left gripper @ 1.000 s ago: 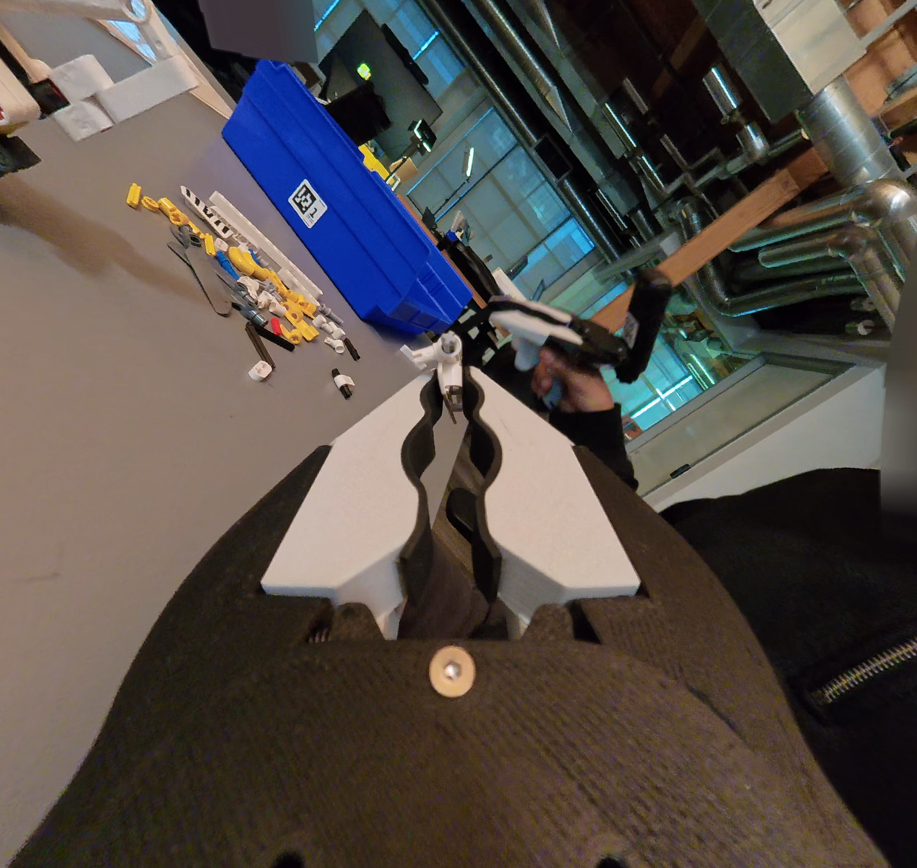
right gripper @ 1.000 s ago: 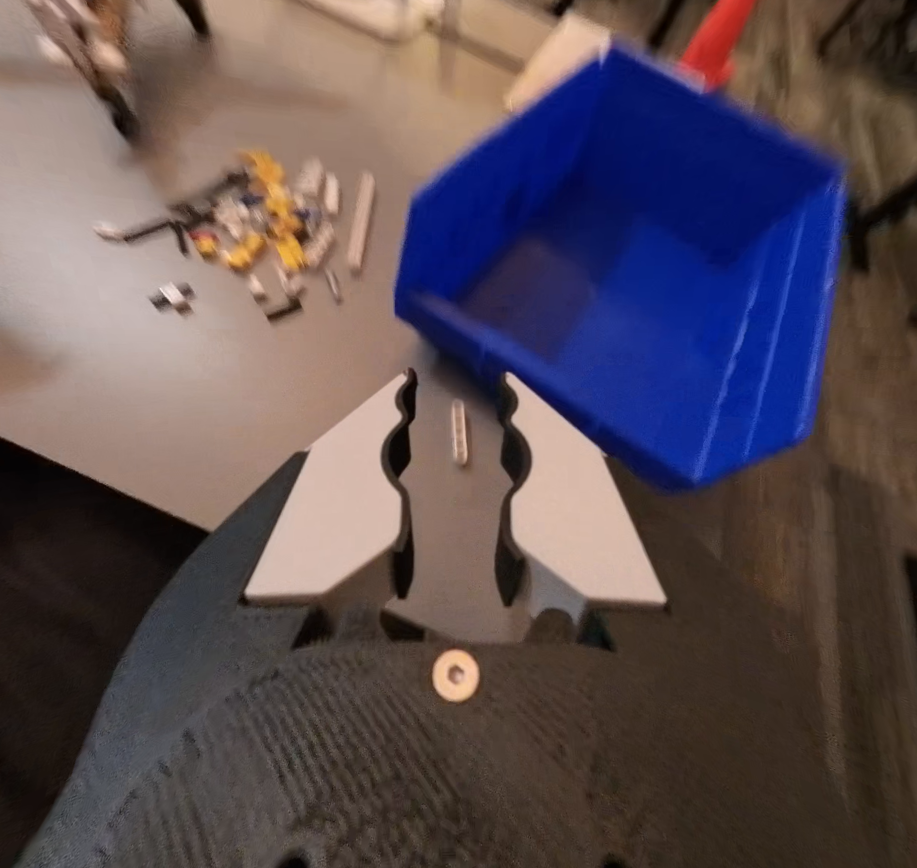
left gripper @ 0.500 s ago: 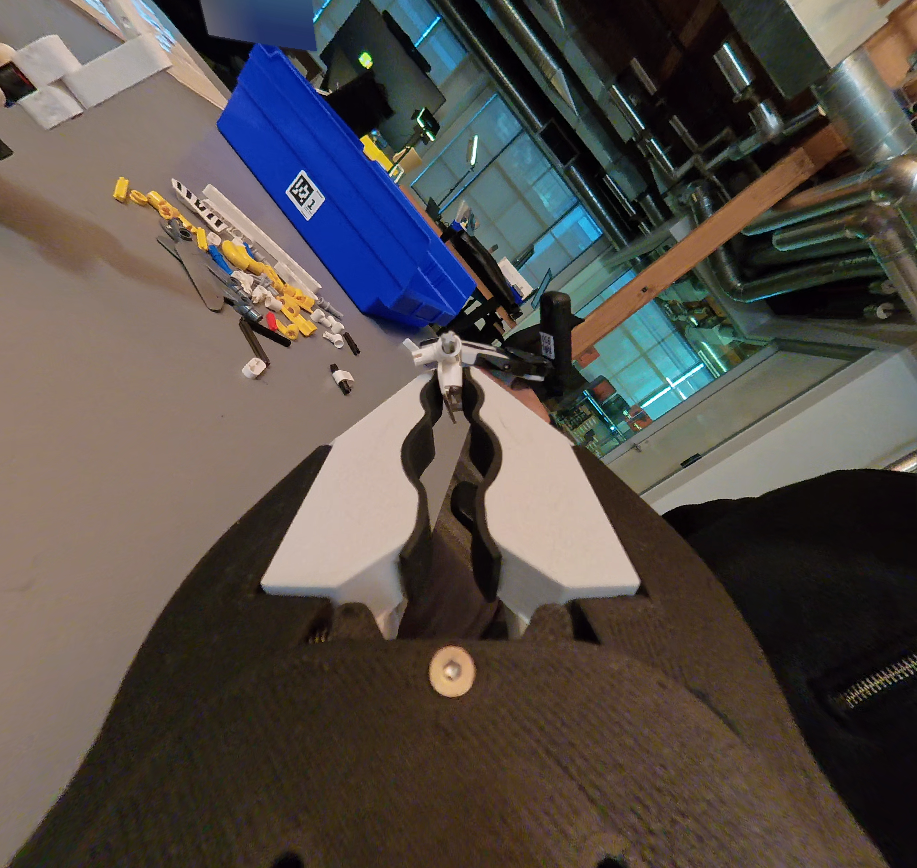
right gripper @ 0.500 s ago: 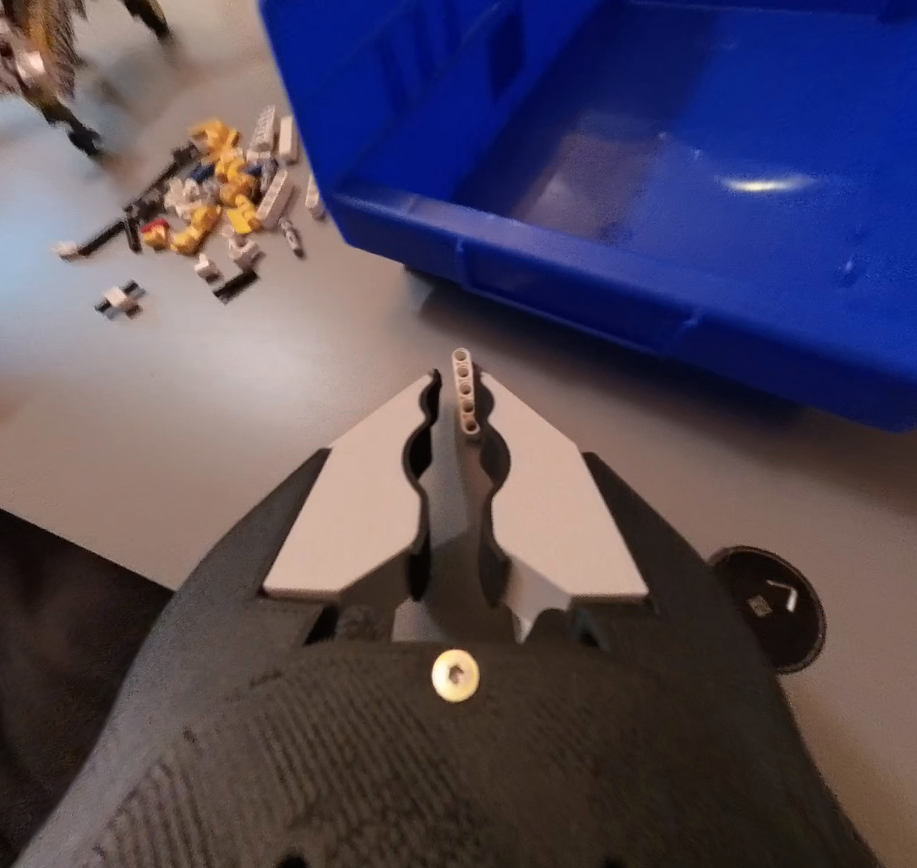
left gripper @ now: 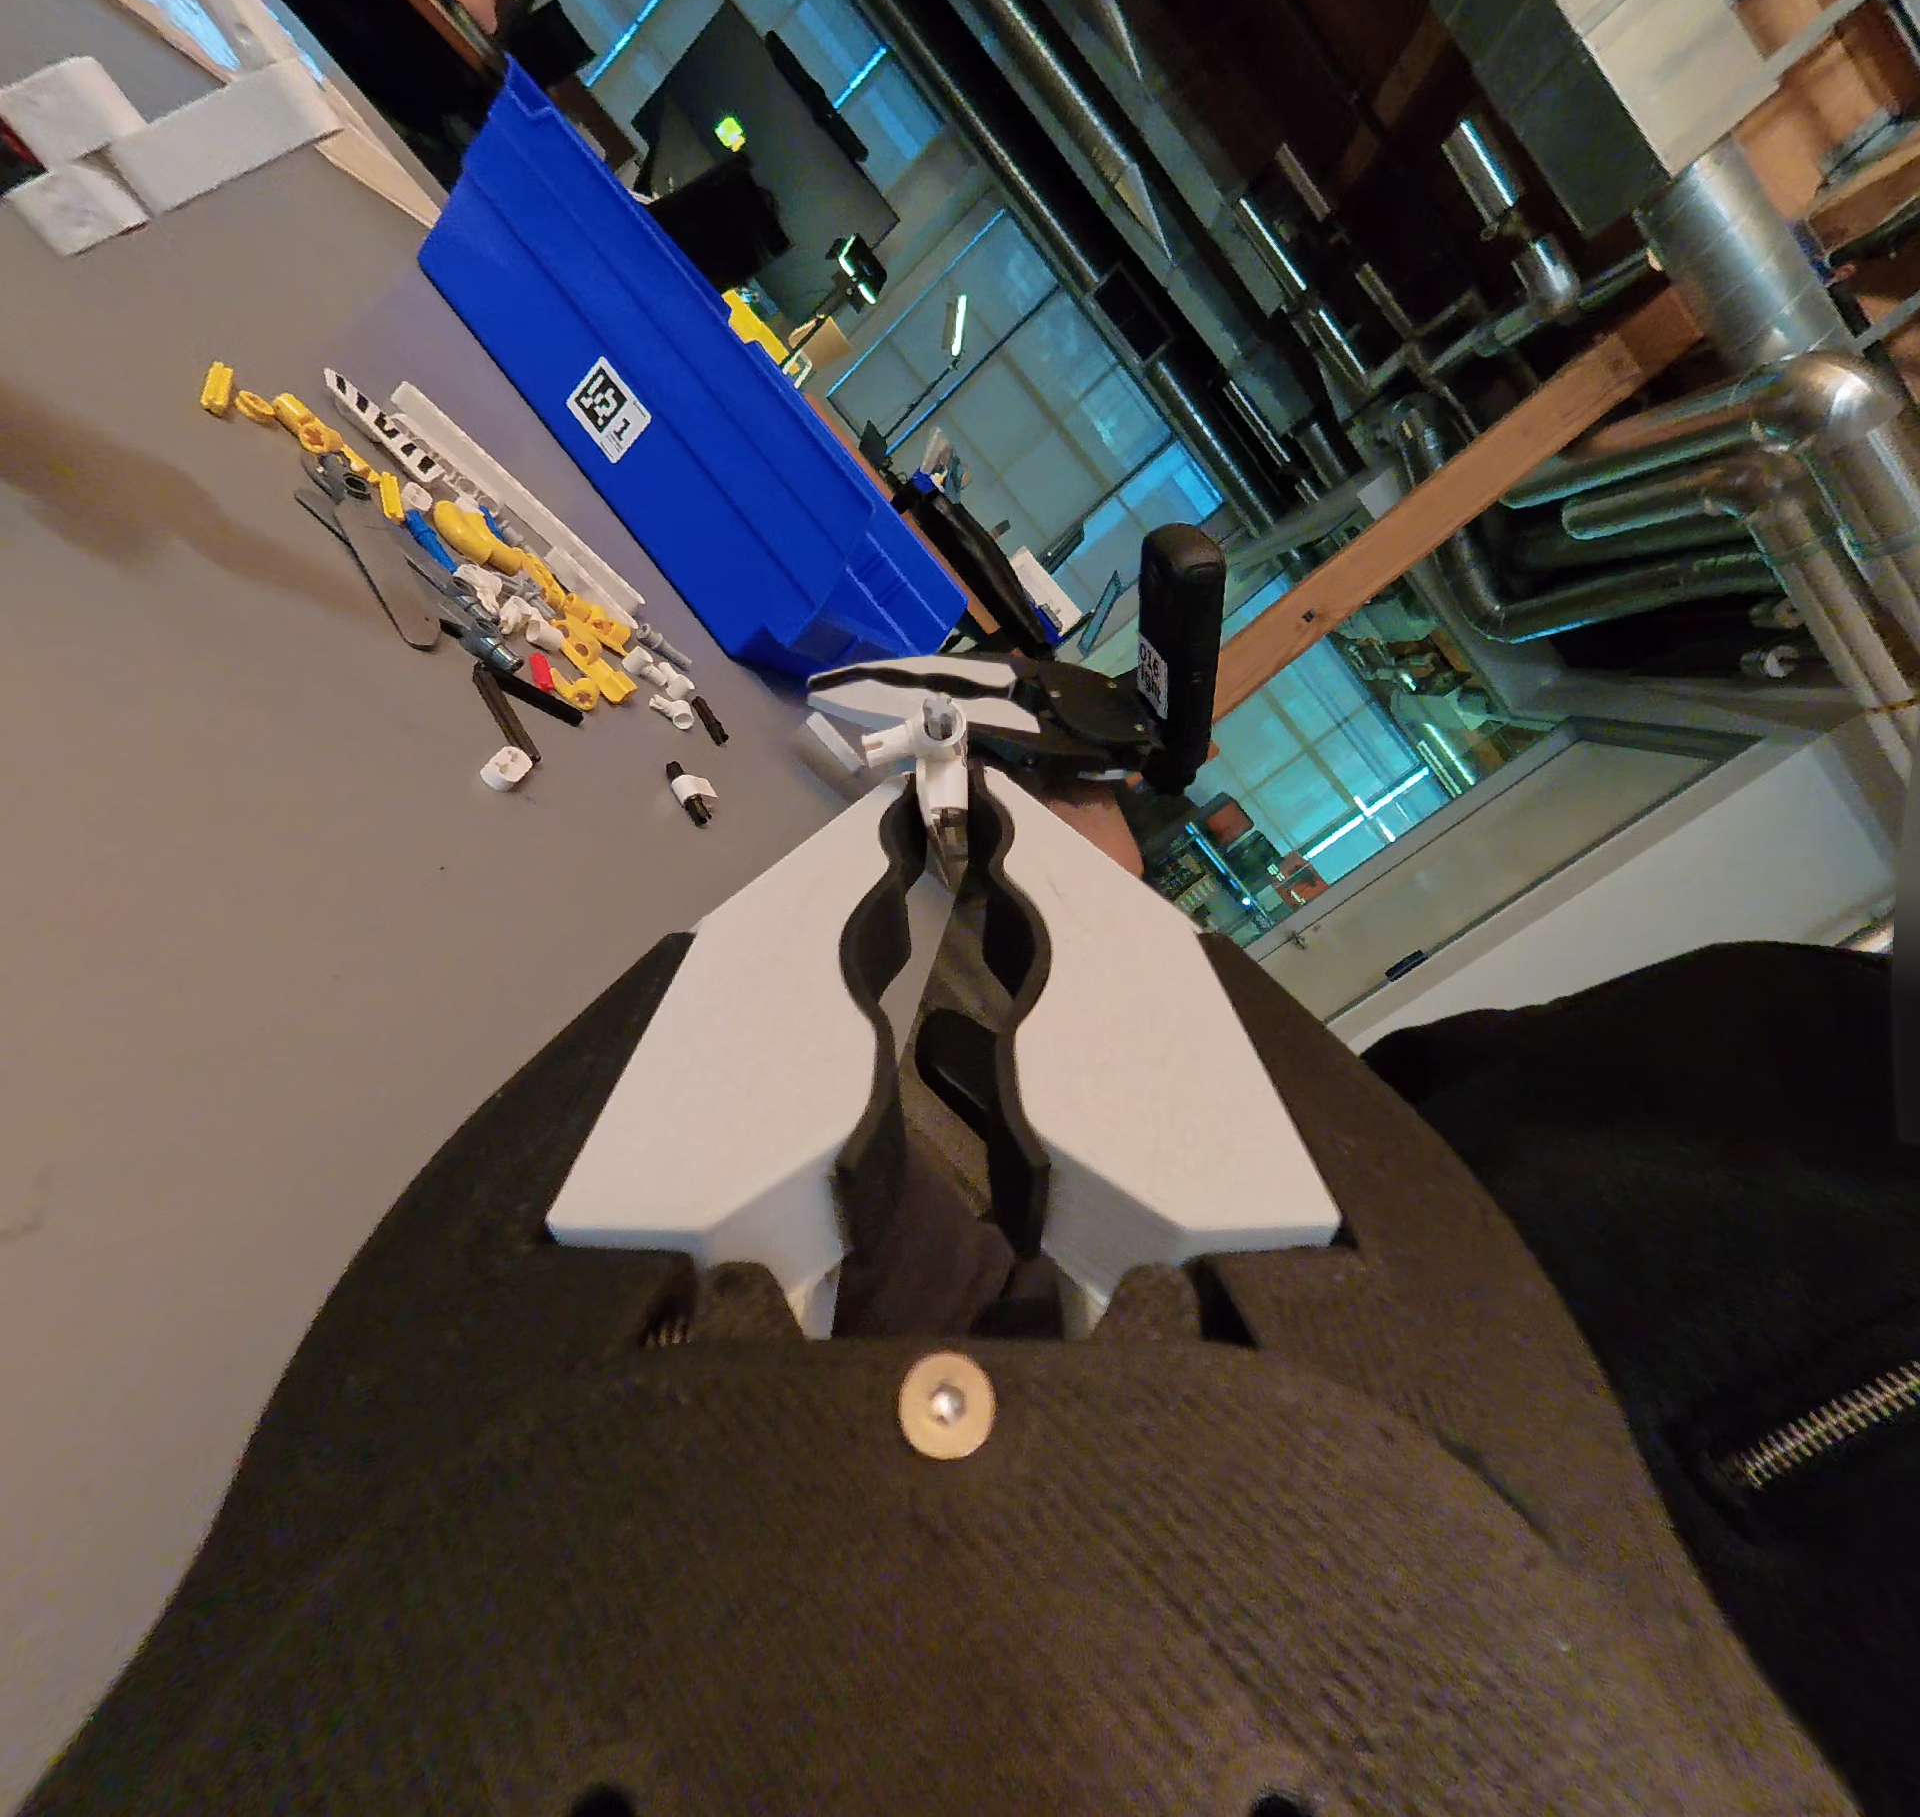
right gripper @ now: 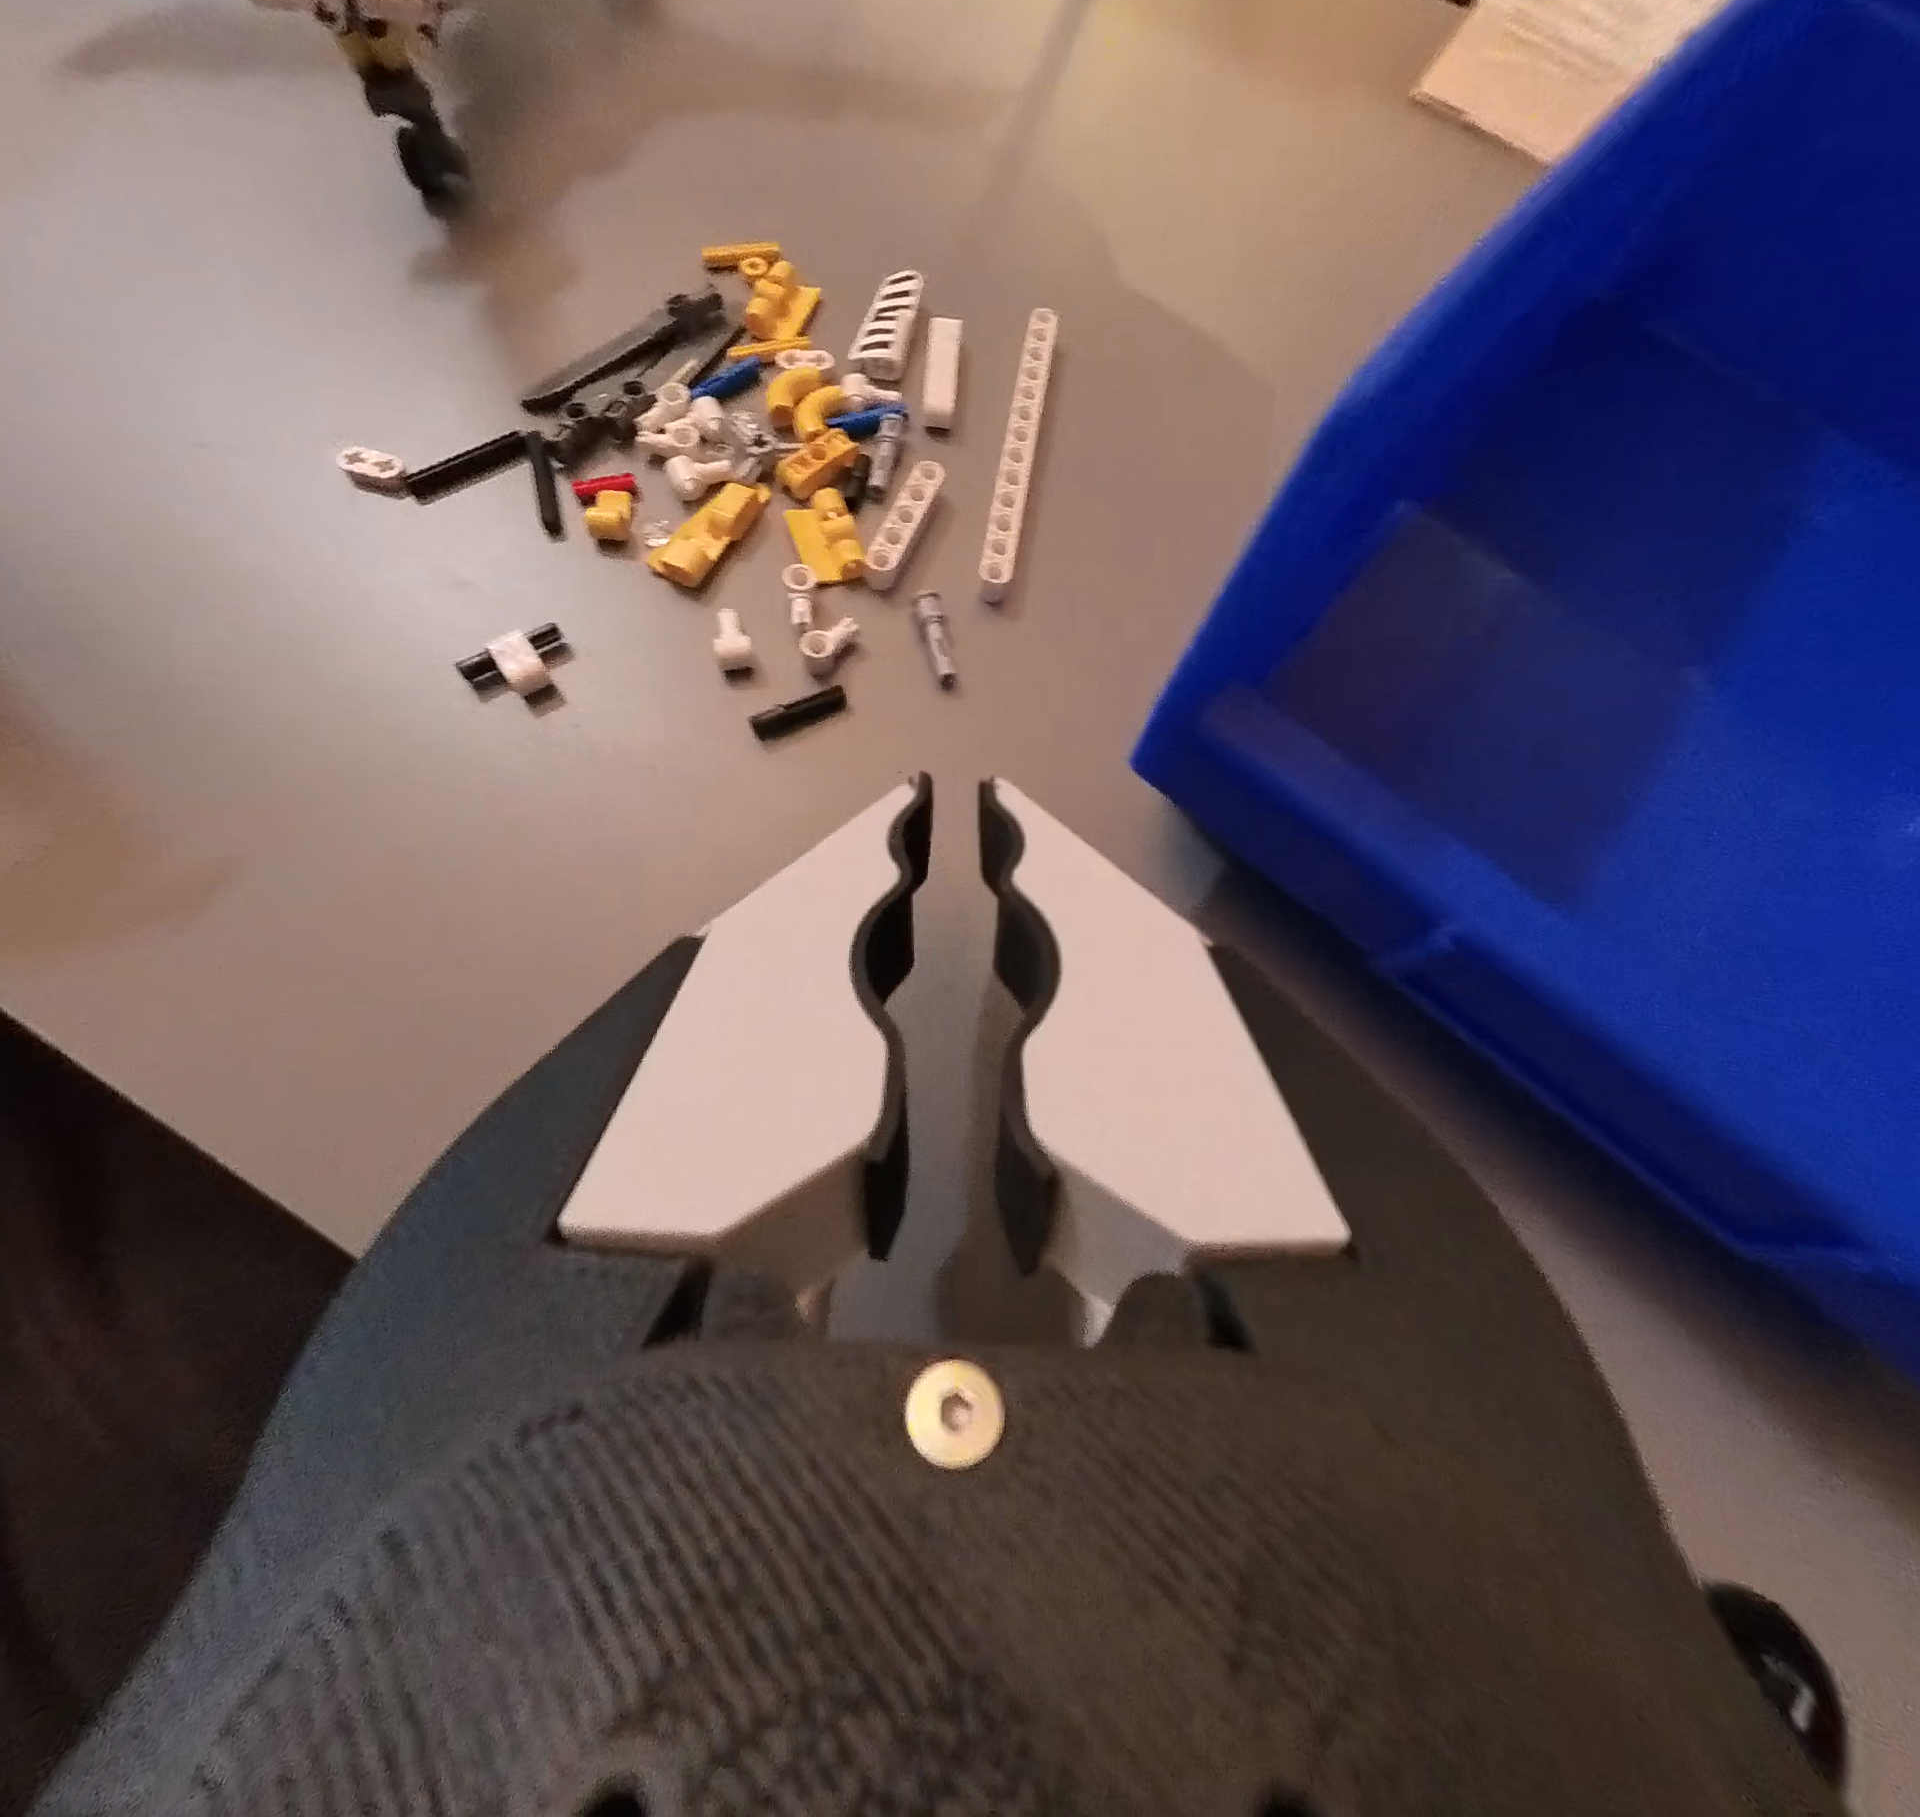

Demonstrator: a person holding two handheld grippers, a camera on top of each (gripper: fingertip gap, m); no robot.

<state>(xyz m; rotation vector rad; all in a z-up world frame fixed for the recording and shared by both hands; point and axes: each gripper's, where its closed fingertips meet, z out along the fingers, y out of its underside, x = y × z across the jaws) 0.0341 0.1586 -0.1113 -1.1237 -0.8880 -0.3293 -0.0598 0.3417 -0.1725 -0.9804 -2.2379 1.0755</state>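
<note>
Gone from the right gripper (right gripper: 951,782) is the white beam; its jaws stand slightly parted, bare, near the blue bin (right gripper: 1558,687). Left gripper (left gripper: 940,796) pinches a white connector (left gripper: 932,741) by its stem – it could twist loose

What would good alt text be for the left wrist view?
The left gripper pinches a small white connector piece above a grey table. Beyond lie scattered small building parts, a blue bin and the right gripper.
</note>
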